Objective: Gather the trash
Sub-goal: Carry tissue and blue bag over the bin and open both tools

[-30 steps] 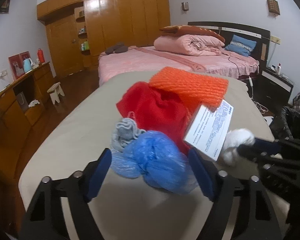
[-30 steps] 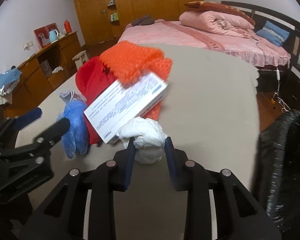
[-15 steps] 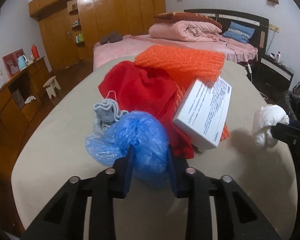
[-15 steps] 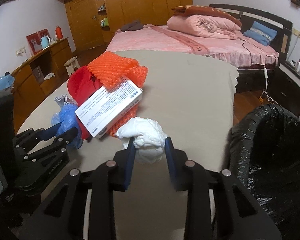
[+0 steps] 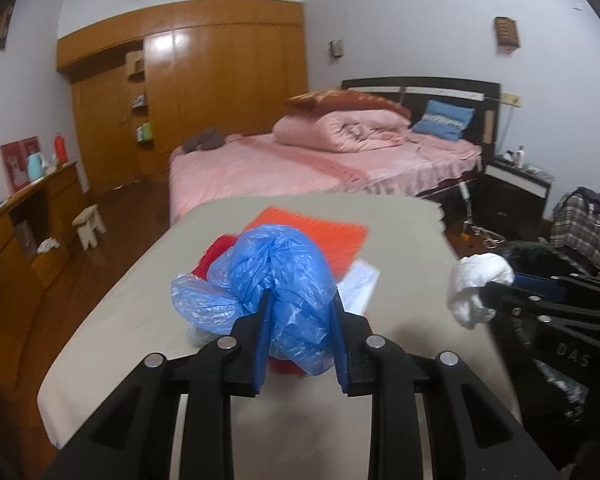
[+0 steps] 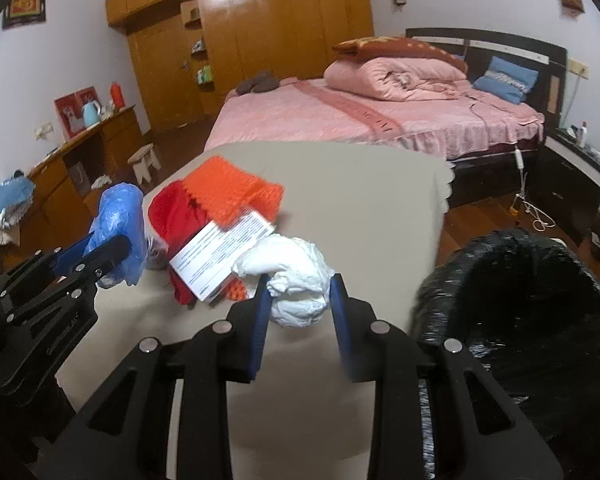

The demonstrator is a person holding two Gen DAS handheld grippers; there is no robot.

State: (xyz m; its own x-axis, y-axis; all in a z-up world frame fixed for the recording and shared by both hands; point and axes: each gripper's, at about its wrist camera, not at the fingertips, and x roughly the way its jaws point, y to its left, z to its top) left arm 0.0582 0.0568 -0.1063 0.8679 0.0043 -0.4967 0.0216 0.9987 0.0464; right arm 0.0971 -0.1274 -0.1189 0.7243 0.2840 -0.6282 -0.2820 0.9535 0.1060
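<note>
A crumpled blue plastic bag (image 5: 278, 280) is hanging clear of the beige desk (image 6: 360, 208), pinched between blue fingers (image 5: 262, 336). A wadded white tissue (image 6: 292, 276) is likewise being held off the desk between fingers (image 6: 260, 320), near the black-lined trash bin (image 6: 520, 320). Still lying on the desk are an orange foam net (image 6: 228, 188) overlapping a red bag (image 6: 176, 216), a white printed box (image 6: 220, 256) leaning on them tilted, and a small grey scrap (image 6: 156, 254), partly hidden.

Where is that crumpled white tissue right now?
The white tissue is clamped in the right gripper, lifted above the beige table, just right of the white box and left of the black bin.
</note>
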